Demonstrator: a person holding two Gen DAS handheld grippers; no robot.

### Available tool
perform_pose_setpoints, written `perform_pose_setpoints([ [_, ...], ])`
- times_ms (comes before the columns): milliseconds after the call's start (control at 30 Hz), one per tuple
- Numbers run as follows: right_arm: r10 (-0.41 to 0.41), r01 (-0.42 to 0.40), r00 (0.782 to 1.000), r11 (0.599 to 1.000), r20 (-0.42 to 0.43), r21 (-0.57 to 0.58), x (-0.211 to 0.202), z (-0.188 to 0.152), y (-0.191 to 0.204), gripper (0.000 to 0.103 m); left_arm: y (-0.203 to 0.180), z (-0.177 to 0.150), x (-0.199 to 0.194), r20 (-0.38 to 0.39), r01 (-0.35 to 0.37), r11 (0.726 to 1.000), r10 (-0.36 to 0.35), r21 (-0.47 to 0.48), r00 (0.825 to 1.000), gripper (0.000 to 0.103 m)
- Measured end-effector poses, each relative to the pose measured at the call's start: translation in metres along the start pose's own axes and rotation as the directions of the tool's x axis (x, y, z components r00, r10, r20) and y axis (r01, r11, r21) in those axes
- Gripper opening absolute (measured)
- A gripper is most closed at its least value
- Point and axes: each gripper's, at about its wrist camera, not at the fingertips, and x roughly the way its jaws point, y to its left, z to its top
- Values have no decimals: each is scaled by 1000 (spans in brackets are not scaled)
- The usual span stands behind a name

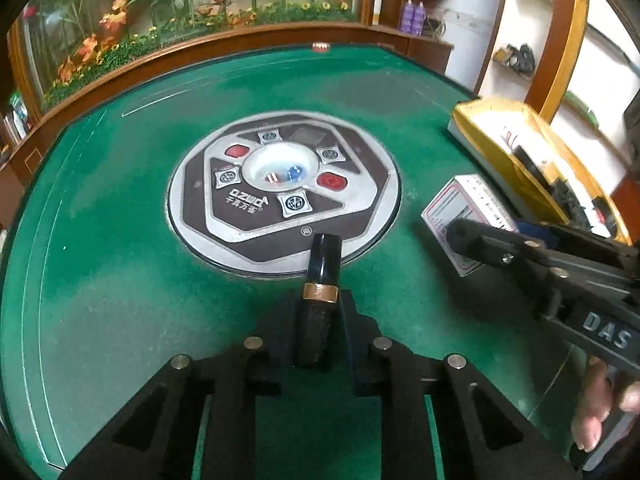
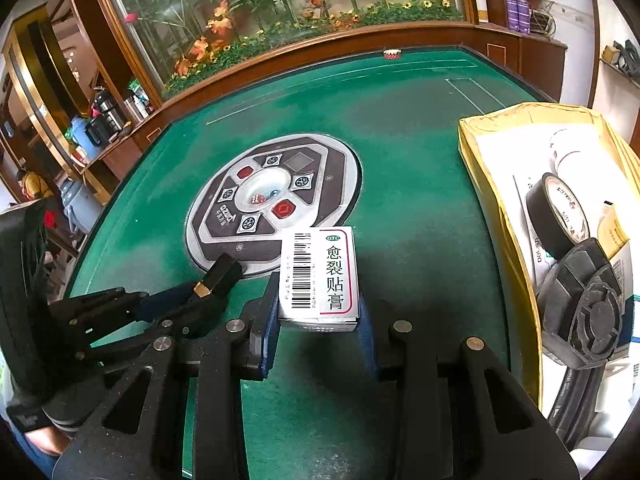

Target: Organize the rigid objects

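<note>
A black tube with a gold band [image 1: 320,280] sticks out forward from my left gripper [image 1: 322,312], whose pads press on its lower end just above the green table. The right wrist view shows the same tube [image 2: 218,276] slanting out of the left gripper at the lower left. My right gripper [image 2: 318,316] is shut on a white medicine box [image 2: 320,272] with a barcode and red-framed print, held flat over the felt. In the left wrist view this white medicine box [image 1: 460,208] lies at the right, with the right gripper [image 1: 476,240] on it.
The round silver control panel [image 1: 284,196] with a dice dome sits mid-table. An open yellow-lined box [image 2: 492,184] at the right edge holds a black tape roll [image 2: 556,212], a black round part [image 2: 588,312] and papers. A wooden rail [image 2: 320,44] borders the far side.
</note>
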Motion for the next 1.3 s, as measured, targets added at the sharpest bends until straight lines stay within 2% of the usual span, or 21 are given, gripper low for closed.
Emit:
perform_pose_setpoints([
  [167,0,0,1000,1000,-7,-4,2,-1,1,33,-2,3,3,17,-18,1000,18,-8,1000,19],
  [367,-1,1,1000,1000,-4,-11,1,-2,2,33,11,0,-2,41,20,996,-17,-84,999,17],
  [567,2,-2,1000,999,0,-35,1,-3,7,33,6,1,-13,105,-25,998,32,-66,994,17],
  [700,3,-3,1000,999,3,-48,1,-4,10,33,-1,2,-22,158,-69,997,74,-34,985,17],
  [1300,7,-6,1000,998,14,-65,-1,-5,14,33,-8,1,-33,241,-142,990,139,-5,960,17],
])
